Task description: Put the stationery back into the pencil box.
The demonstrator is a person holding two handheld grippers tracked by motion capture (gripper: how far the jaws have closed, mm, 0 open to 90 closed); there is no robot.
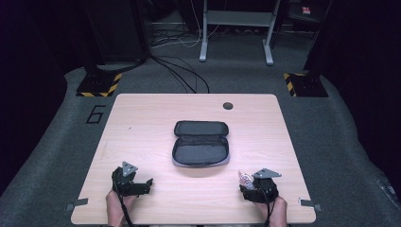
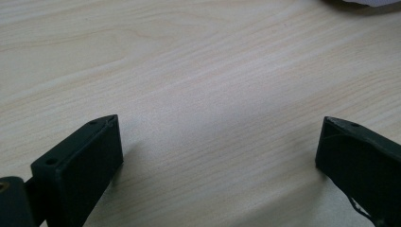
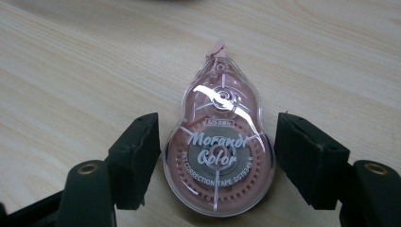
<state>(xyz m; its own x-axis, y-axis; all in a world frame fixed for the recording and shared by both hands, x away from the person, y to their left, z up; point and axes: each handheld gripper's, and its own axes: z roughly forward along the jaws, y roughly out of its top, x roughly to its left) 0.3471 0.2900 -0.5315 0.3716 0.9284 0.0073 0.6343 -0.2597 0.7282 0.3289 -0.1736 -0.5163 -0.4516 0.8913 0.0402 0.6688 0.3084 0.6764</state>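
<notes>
Now glossy teardrop-shaped pink plastic correction tape (image 3: 219,156), woodgrain table (image 3: 71,71)

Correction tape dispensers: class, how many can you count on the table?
1. The pink correction tape dispenser lies flat on the table at its near right corner, between the right gripper's jaws. More could be hidden inside the open pouch.

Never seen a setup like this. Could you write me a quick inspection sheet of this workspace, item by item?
Surface: pale wooden table, dark round hole near far edge.
Job's things: pink correction tape flat on the table; dark pouch lying open mid-table.
Clutter: nothing seen.
Grippers: left gripper open over bare wood; right gripper straddles the tape, small gaps beside both jaws.
Cables: black cables on the floor beyond.
Surroundings: grey carpet, striped stand bases.
</notes>
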